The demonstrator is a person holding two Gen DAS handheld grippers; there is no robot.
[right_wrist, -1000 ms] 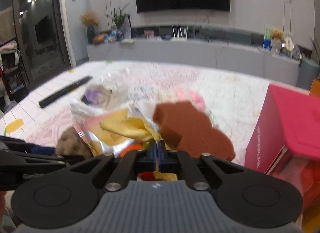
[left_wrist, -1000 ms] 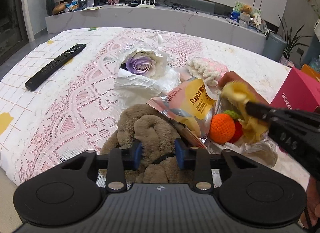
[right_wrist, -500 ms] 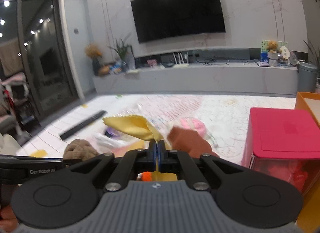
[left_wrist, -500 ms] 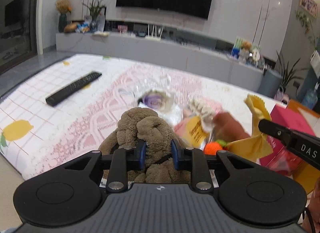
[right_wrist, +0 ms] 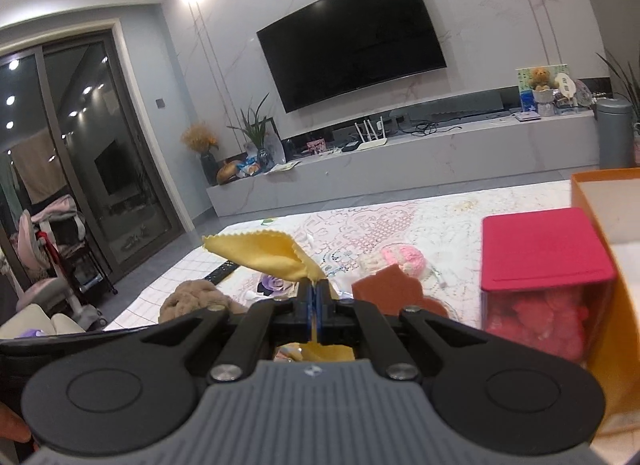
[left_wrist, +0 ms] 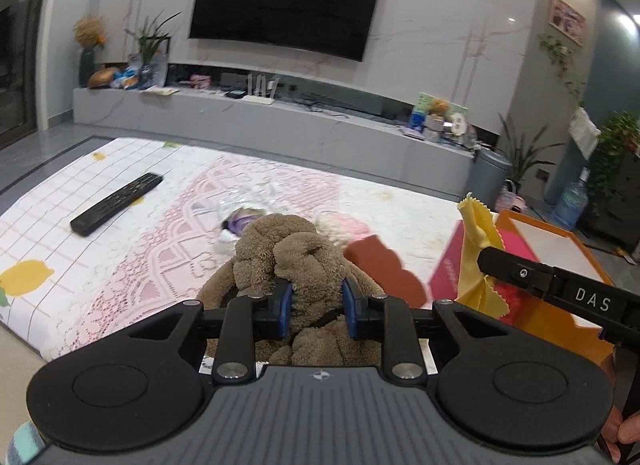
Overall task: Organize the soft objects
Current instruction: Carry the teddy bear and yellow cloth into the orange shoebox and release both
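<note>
Both pairs of fingers have come up off the pile together, each with its catch. Between the left gripper fingers, which have just been closing a little and now stand narrow with the blue pads pressed into the fur, sits the brown plush toy, clear of the lace-covered table rather than lying among the other things as it did a second ago. On the right gripper the fingers are pressed fully together on a fold of the yellow cloth, which flares up and to the left above the tips and also hangs below them. Left behind near the middle of the table are the brown sponge, the pink knitted piece and the purple flower, blurred in both views. Toward the table's right edge stand the pink-lidded box and, just beyond it, the open orange box; the remote lies well apart by the left edge. My reading is that two soft items are now in transit, most likely toward the orange box, though which container is meant is not settled by these views.
</note>
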